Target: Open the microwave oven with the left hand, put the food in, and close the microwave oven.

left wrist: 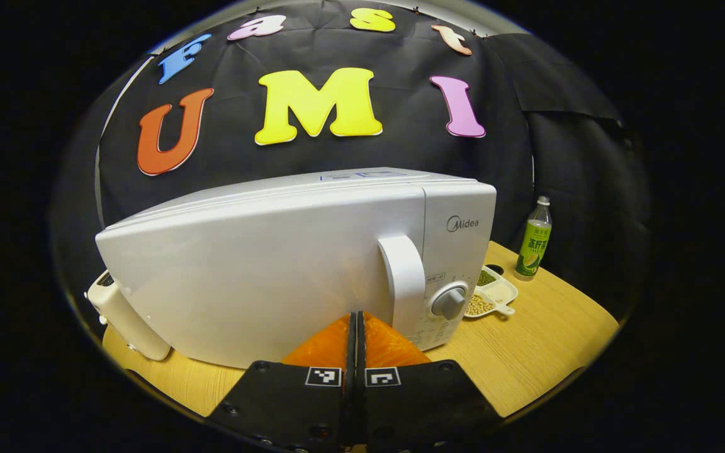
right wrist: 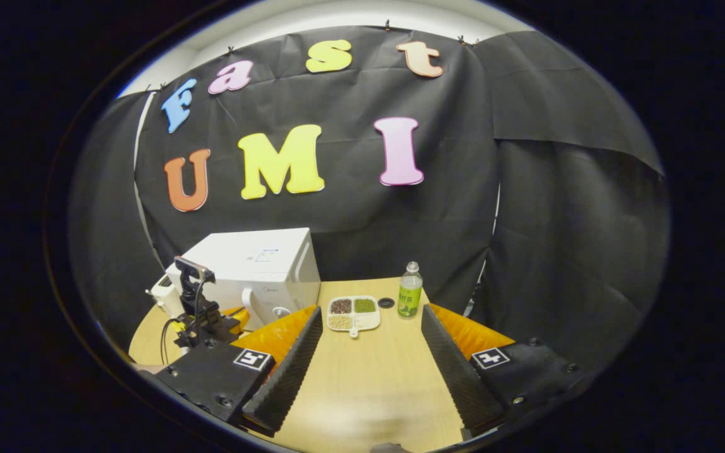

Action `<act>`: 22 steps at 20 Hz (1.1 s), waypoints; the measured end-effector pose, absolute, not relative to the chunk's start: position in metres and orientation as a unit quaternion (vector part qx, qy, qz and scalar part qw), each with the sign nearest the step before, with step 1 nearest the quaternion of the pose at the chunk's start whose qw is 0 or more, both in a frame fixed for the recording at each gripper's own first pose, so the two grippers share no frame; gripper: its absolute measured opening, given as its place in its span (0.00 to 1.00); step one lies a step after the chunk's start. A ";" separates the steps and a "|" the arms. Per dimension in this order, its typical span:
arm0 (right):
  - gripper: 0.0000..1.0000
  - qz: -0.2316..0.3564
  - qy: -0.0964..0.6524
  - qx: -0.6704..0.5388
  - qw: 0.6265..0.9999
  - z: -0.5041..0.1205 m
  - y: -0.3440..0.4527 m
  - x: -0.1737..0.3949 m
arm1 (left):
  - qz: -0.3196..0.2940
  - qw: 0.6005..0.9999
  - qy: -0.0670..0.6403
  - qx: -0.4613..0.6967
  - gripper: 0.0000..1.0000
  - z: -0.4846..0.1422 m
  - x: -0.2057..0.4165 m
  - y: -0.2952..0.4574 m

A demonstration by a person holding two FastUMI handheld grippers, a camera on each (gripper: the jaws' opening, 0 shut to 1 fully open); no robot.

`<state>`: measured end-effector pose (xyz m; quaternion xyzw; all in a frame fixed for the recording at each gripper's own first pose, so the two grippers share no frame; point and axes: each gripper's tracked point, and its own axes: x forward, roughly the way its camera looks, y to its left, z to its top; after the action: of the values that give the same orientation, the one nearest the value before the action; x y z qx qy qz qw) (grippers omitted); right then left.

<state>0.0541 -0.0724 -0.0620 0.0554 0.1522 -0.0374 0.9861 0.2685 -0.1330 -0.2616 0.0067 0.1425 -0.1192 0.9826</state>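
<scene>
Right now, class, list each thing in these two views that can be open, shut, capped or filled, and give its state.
microwave oven: door shut.
left gripper: shut, empty, close to the door handle.
right gripper: open, empty, above the table.
divided dish: filled with grains and beans, on the table.
bottle: upright, capped.

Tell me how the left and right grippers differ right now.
The left gripper has its fingers pressed together with nothing between them; the right gripper is spread wide. The left sits close to the microwave, just left of its door handle; the right hangs farther back over the table. Neither holds anything.
</scene>
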 end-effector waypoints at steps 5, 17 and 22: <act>0.92 -0.023 0.143 0.064 0.987 -0.061 -0.056 0.057 | -0.113 0.986 0.123 -0.010 0.00 -0.228 0.229 -0.115; 0.92 0.008 0.085 0.058 0.995 -0.038 -0.012 0.034 | -0.044 0.998 0.041 0.011 0.95 -0.090 0.090 -0.017; 1.00 0.008 0.045 0.050 0.998 -0.017 -0.004 0.020 | -0.026 0.999 -0.006 0.018 0.95 -0.017 0.029 0.009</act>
<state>0.0196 -0.0040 -0.0173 0.0497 0.0447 0.0075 0.9977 0.0291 0.0085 -0.0174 0.0182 -0.0065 -0.0256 0.9995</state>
